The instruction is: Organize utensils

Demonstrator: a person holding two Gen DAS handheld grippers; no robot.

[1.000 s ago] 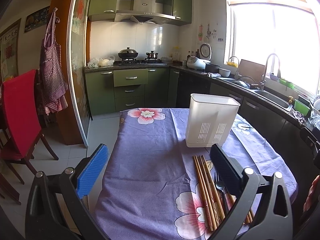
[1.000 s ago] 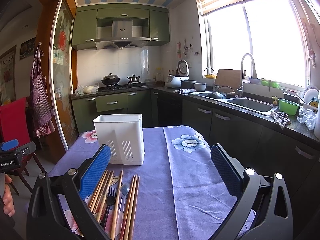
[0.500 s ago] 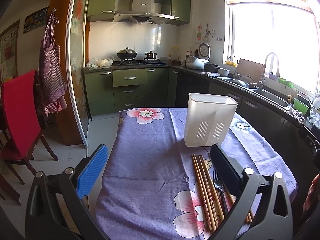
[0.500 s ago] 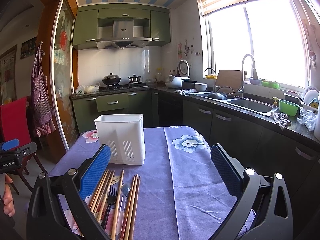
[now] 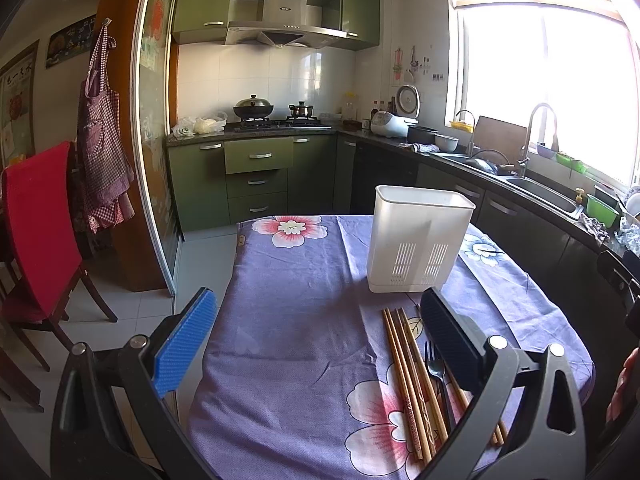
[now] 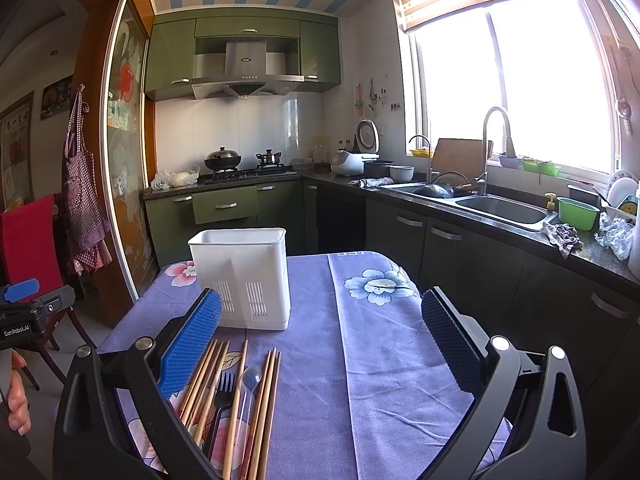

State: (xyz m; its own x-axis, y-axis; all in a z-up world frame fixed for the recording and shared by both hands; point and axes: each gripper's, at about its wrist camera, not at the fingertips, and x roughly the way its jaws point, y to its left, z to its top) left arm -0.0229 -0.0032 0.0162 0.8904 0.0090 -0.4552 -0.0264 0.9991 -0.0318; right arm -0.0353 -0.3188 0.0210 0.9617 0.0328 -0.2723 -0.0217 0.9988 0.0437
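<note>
Two grippers are hovering above a table draped in a purple floral cloth [image 5: 304, 320], and both are standing released, jaws spread wide with nothing between the pads. In the left wrist view, the left gripper [image 5: 316, 344] is framing bare cloth between its jaws; the chopsticks [image 5: 404, 364] are lying just inside its right jaw, running away from the camera, and a black fork [image 5: 436, 364] is lying among them, partly hidden behind that jaw's pad. A white holder [image 5: 420, 240] is standing upright on the cloth ahead of the right jaw tip, just beyond the far ends of the chopsticks and not touching them. In the right wrist view, the right gripper [image 6: 320, 340] is sitting with the utensils at its left jaw: the chopsticks [image 6: 240, 392] are fanning out from beneath the blue left pad toward the gap between the jaws, with the fork [image 6: 224, 392] and a clear spoon [image 6: 251, 378] lying among them. The holder [image 6: 244, 276] is standing ahead of the left jaw tip, its slotted wall facing the camera. Cloth [image 6: 400, 360] alone is lying inside the right jaw. At the far left edge of this view, outside the left jaw, a hand [image 6: 18, 396] is gripping the handle of the other gripper [image 6: 28, 308], whose blue pad is showing. Whether the holder is containing anything cannot be told from either view.
</note>
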